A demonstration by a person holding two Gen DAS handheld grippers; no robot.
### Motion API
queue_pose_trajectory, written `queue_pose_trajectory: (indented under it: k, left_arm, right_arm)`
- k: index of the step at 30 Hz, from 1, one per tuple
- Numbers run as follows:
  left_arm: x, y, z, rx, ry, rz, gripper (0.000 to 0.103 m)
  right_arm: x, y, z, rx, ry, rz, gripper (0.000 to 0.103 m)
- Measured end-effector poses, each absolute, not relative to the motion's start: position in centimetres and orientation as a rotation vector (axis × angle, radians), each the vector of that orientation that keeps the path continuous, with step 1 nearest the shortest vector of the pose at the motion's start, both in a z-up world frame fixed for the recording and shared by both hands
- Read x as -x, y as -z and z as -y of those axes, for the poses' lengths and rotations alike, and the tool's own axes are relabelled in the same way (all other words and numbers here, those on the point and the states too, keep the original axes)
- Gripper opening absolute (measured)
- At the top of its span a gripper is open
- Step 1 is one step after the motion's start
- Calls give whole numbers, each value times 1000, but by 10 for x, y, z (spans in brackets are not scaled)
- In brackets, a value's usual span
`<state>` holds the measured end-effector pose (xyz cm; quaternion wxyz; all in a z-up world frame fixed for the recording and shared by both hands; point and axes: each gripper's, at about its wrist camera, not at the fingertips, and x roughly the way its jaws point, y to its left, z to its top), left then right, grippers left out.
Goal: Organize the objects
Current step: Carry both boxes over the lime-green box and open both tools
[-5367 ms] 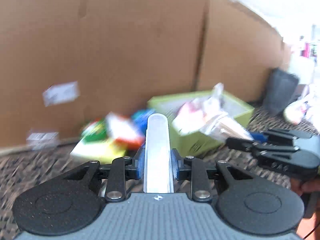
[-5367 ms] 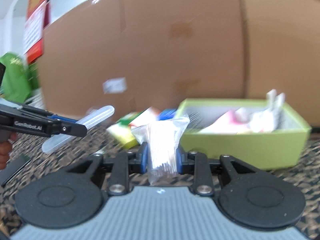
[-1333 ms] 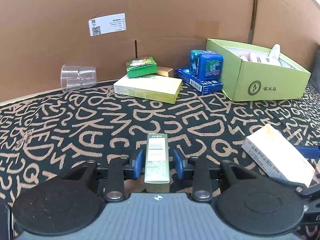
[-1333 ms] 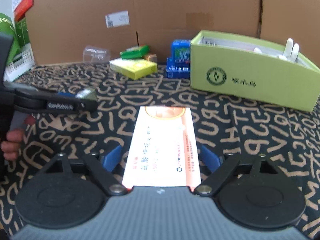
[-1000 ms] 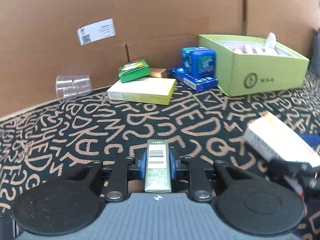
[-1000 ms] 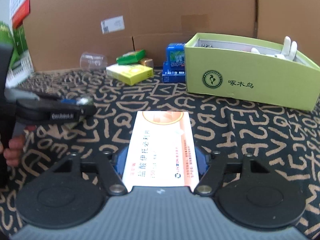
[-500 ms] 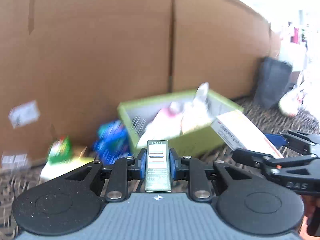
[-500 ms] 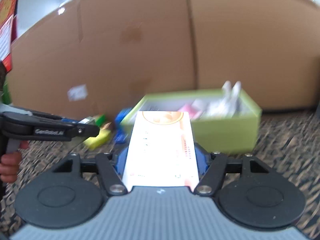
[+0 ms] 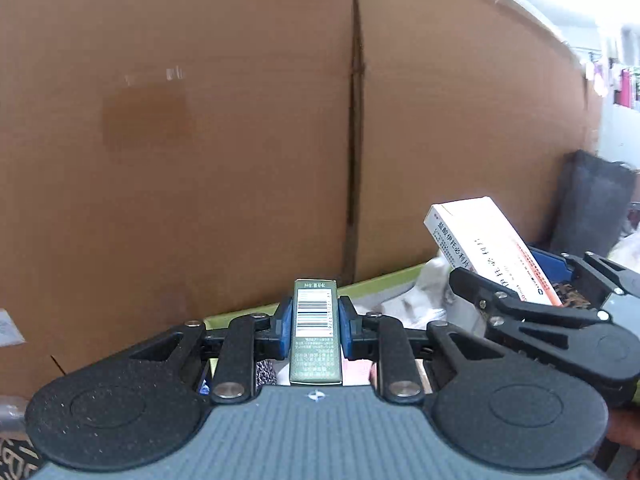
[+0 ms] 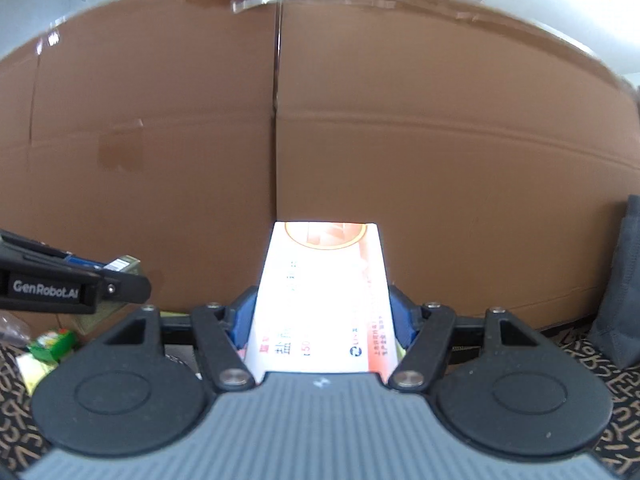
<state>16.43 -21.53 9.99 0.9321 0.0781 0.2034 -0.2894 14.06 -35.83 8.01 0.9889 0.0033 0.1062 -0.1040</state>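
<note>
Two loads ride above the green box (image 9: 384,280): left gripper (image 9: 316,322) clamps the slim carton (image 9: 316,340) lengthwise; right gripper (image 10: 320,320), beside, grips the white packet (image 10: 320,300).

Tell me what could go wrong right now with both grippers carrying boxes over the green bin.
The right gripper and left gripper are close together above the green box, so they might collide on release. The white medicine box sticks far past the pads and could tip out. The bin already looks full, so the small green box may land on top and slide off.
</note>
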Motion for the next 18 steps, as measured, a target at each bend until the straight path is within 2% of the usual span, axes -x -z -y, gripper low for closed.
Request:
queue_pose_trajectory:
  k: [2, 3, 4, 5, 6, 8, 10, 18]
  left_arm:
    - [-177, -83, 223, -159, 590, -439, 23]
    - [-183, -73, 225, -149, 601, -446, 30]
    - [-188, -63, 225, -142, 613, -466, 41]
    - [-193, -55, 225, -140, 607, -507, 68]
    - [-195, -48, 221, -131, 589, -535, 73]
    - [-192, -41, 208, -86, 597, -501, 73]
    - [-187, -39, 200, -75, 600, -487, 74]
    - [-159, -53, 188, -52, 607, -443, 76]
  right_arm:
    - [-159, -62, 363, 11, 223, -262, 66]
    - [-170, -53, 367, 16, 218, -304, 66]
    - [-180, -42, 370, 24, 213, -364, 70]
    - [-185, -34, 372, 33, 226, -411, 75]
    - [-184, -27, 373, 45, 240, -424, 82]
    - [-169, -20, 373, 44, 233, -339, 92]
    - [-164, -17, 378, 13, 213, -324, 96]
    - [-165, -20, 389, 10, 208, -348, 96]
